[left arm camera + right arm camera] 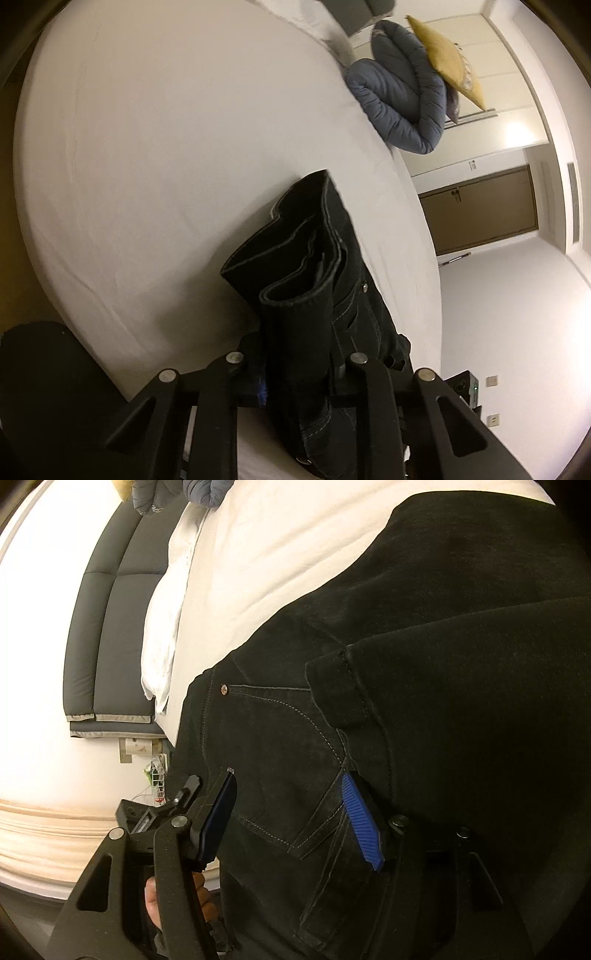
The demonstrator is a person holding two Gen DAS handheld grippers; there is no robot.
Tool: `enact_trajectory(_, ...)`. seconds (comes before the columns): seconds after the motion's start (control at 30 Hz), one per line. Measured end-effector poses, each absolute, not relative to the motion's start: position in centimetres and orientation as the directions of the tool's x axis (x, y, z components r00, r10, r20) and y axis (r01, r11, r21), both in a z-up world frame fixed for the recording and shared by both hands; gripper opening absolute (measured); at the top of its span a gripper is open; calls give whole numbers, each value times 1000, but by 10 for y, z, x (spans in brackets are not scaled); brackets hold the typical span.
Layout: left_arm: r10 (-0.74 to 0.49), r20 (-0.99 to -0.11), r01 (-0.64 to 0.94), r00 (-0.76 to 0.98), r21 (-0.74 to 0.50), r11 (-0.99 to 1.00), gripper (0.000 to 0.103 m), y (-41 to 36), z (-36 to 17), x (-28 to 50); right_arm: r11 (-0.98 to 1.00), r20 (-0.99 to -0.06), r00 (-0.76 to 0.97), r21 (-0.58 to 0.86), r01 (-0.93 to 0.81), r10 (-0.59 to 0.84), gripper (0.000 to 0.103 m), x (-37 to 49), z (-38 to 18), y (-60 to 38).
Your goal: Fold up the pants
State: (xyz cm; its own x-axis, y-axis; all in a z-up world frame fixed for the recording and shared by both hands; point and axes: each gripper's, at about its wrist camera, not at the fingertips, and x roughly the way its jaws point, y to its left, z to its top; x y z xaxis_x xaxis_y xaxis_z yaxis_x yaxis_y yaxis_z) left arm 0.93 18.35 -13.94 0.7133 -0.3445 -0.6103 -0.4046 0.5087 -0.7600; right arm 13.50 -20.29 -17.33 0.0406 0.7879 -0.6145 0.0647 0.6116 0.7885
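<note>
Black denim pants lie on a white bed. In the left wrist view my left gripper is shut on a bunched, folded stack of the pants, which stands up between the fingers above the bed. In the right wrist view my right gripper is open. Its blue-padded fingers straddle the pocket area of the pants near the bed's edge, one finger resting on the cloth. A hem end lies folded over the seat of the pants.
A rolled blue quilt and a yellow pillow sit at the far bed edge. A dark padded headboard stands beside the bed. A brown door and white walls lie beyond.
</note>
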Motion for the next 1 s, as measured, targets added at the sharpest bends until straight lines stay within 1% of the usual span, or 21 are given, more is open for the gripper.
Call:
enact_trajectory(0.17, -320, -604, -372, 730, -743, 556, 19, 174, -119, 16, 611, -614, 52, 789, 63, 788, 58, 133, -175, -204)
enact_trajectory(0.3, -290, -596, -291, 749, -689, 664, 17, 151, -80, 27, 605, -608, 69, 794, 60, 791, 58, 131, -176, -204)
enact_trajectory(0.4, -285, -584, -185, 760, -615, 766, 16, 112, -42, 38, 582, -588, 67, 809, 84, 806, 58, 132, -172, -214)
enact_trajectory(0.43, -282, -583, -133, 762, -567, 813, 16, 90, -28, 42, 576, -582, 85, 812, 93, 808, 59, 133, -164, -224)
enact_trajectory(0.53, -303, -596, 37, 744, -416, 908, 16, 12, -5, 49, 558, -555, 187, 829, 38, 811, 59, 138, -131, -267)
enact_trajectory(0.57, -316, -606, 89, 730, -374, 923, 16, -14, -5, 50, 554, -549, 203, 832, 35, 811, 59, 139, -126, -278)
enact_trajectory(0.63, -318, -640, 207, 700, -244, 947, 16, -75, -15, 49, 510, -504, 254, 859, 46, 826, 59, 142, -111, -320)
enact_trajectory(0.67, -311, -659, 249, 685, -190, 950, 16, -98, -23, 47, 501, -494, 267, 864, 46, 828, 62, 142, -107, -331)
enact_trajectory(0.7, -312, -681, 280, 662, -161, 946, 15, -117, -33, 46, 490, -481, 279, 871, 44, 831, 64, 139, -103, -348)
enact_trajectory(0.77, -305, -720, 320, 623, -121, 940, 15, -145, -50, 42, 481, -471, 288, 876, 40, 833, 74, 131, -99, -369)
enact_trajectory(0.83, -275, -739, 364, 615, -43, 930, 15, -166, -59, 34, 493, -481, 288, 869, 35, 828, 76, 119, -101, -384)
enact_trajectory(0.9, -250, -746, 397, 617, 22, 917, 15, -180, -63, 28, 523, -514, 265, 851, 42, 816, 76, 105, -110, -393)
enact_trajectory(1.0, -211, -751, 443, 626, 119, 889, 15, -202, -69, 21, 537, -531, 257, 842, 54, 807, 78, 95, -120, -399)
